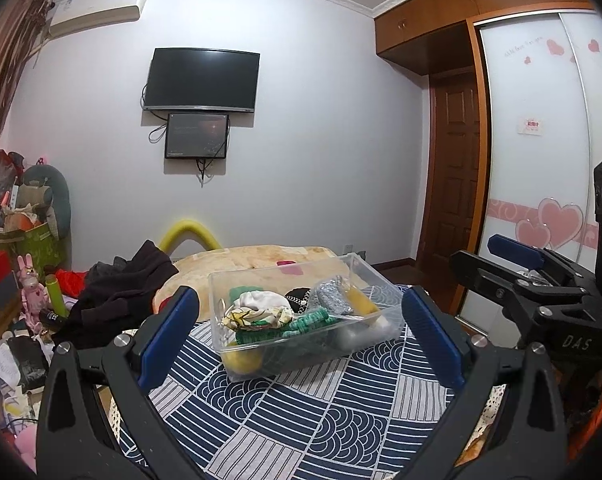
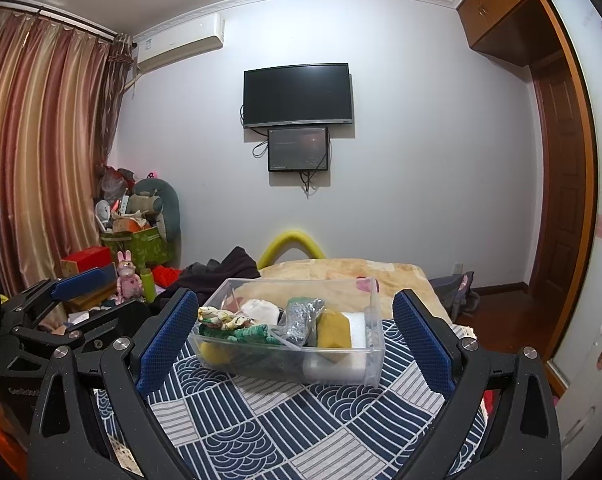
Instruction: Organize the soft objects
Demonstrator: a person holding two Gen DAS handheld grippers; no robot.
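Both the left hand-held gripper (image 1: pixel 299 334) and right hand-held gripper (image 2: pixel 295 338) hang spread wide and empty, the filled clear bin (image 2: pixel 375 344) resting just ahead between their fingers, roughly equally near both.

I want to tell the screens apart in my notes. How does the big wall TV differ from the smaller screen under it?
The TV is larger and wider; the smaller screen hangs directly below it, offset toward its right half. The TV is fully dark, while the smaller screen shows a faint dim image. Cables loop visibly beside and below the smaller screen. Both are black-framed, rectangular and mounted on the same white wall.
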